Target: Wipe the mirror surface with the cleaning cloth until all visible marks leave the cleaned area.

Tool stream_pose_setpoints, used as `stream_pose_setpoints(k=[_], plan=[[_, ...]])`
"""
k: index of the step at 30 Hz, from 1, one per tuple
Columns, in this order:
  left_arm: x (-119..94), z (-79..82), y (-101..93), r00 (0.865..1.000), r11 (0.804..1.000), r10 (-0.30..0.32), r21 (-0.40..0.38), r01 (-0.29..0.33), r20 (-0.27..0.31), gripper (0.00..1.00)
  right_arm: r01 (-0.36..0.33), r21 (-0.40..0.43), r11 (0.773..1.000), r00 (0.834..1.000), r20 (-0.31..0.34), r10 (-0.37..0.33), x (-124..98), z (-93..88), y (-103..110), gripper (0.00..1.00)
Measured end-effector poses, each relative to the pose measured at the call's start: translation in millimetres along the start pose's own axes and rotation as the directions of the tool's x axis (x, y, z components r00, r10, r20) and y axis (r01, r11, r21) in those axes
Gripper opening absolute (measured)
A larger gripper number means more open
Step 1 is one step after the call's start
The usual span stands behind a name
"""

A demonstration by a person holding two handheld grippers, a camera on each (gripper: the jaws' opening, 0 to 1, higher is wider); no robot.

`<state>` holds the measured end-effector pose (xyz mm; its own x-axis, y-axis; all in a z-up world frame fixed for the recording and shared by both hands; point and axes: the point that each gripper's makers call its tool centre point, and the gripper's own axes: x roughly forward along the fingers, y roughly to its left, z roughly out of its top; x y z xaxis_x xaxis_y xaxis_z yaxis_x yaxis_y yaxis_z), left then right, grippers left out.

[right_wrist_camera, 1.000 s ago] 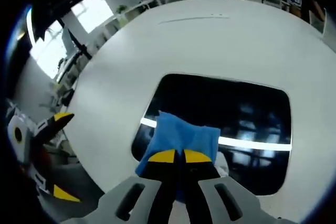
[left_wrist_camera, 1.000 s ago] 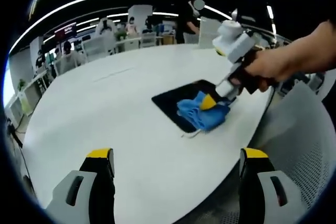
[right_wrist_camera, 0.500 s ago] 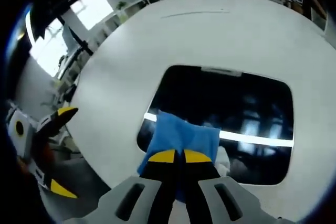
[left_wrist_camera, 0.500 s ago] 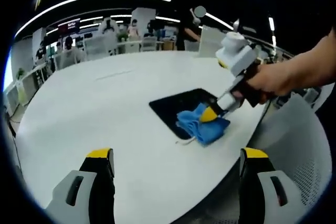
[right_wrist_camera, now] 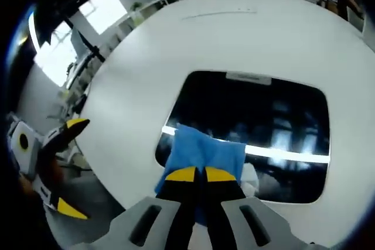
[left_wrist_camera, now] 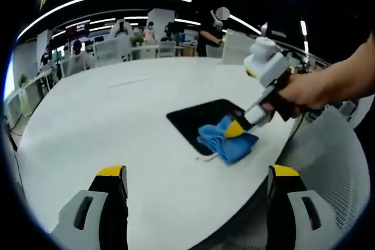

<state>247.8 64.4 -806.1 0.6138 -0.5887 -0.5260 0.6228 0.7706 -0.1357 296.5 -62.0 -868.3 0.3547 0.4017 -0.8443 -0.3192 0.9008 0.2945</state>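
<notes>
Bright overhead strips, soft fisheye edges

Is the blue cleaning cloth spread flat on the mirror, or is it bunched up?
Bunched up: the blue cleaning cloth lies in rumpled folds at the edge of the dark rectangular mirror, pinched in the right gripper.

i see the mirror [right_wrist_camera: 258, 133], a dark rectangular pane with rounded corners, lying flat on the white tabletop [right_wrist_camera: 234, 33] near its edge. its glossy face reflects ceiling lights, one of them as a bright streak across it. the cleaning cloth [right_wrist_camera: 202, 153] is blue and bunched, resting on the mirror's near corner and spilling over onto the tabletop. from my left gripper view the cloth [left_wrist_camera: 225, 139] looks crumpled, with a pale thread trailing off it.
</notes>
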Motion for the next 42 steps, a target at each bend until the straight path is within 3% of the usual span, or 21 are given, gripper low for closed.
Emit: stream_pose_setpoints(k=[17,20,26,29,33,42], plan=[[0.8,2.8,0.9,1.0,1.0,0.017,0.009,-0.017,0.0,1.0,-0.01,0.001,1.0,1.0,-0.009,0.01,-0.3,0.1,0.1,0.0],[0.4,5.9,-4.2,1.0,0.998,0.006,0.061,-0.007,0.014,1.0,-0.018,0.004,1.0,1.0,-0.004,0.018,0.1,0.5,-0.6,0.0],[1.8,17.1,4.5,0.997,0.999,0.028,-0.045,-0.024,0.068,1.0,-0.007,-0.006,1.0,1.0,-0.013,0.007,1.0,1.4,0.7,0.0],[1.6,15.2,-1.2,0.998,1.0,0.013,-0.001,-0.013,0.06,1.0,-0.012,-0.005,1.0,1.0,-0.016,0.012,0.7,0.8,0.6,0.0],[1.0,12.8,1.5,0.998,0.999,0.011,-0.035,-0.009,0.054,1.0,-0.011,-0.017,1.0,1.0,-0.023,0.011,0.5,0.2,1.1,0.0],[2.0,6.1,-0.9,1.0,1.0,-0.003,-0.004,0.003,0.018,1.0,-0.016,-0.018,1.0,1.0,-0.023,0.015,0.0,4.4,-5.3,0.0]])
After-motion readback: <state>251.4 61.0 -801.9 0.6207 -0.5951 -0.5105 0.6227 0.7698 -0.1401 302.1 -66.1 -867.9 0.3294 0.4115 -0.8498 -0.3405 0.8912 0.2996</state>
